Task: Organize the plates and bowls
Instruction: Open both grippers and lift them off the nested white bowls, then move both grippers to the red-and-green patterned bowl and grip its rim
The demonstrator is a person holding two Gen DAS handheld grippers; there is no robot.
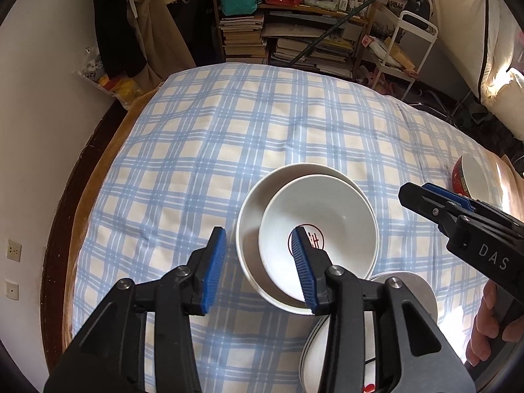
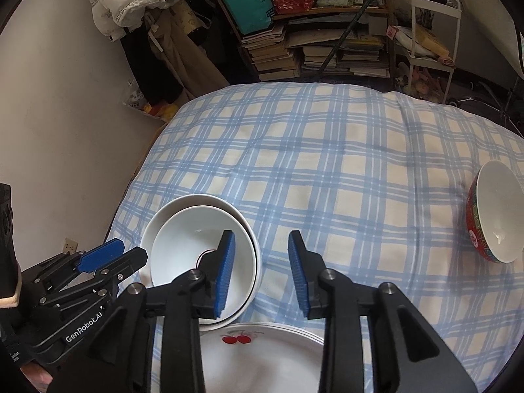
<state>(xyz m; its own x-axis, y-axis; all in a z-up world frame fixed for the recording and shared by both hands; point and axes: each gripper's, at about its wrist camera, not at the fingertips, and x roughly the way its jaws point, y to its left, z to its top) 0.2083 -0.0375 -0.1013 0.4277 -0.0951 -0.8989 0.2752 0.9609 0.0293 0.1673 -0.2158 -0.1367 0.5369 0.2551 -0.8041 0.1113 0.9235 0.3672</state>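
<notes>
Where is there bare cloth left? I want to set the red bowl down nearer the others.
Free: the wide checked cloth between the nested white bowls and the red bowl, and everything toward the bookshelf. Crowded: the near edge, where the plates nearly meet the white bowls.

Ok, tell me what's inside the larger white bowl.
A smaller white ceramic bowl with a red mark on its floor sits nested, off-centre, inside the larger white bowl. The larger bowl's floor is covered.
</notes>
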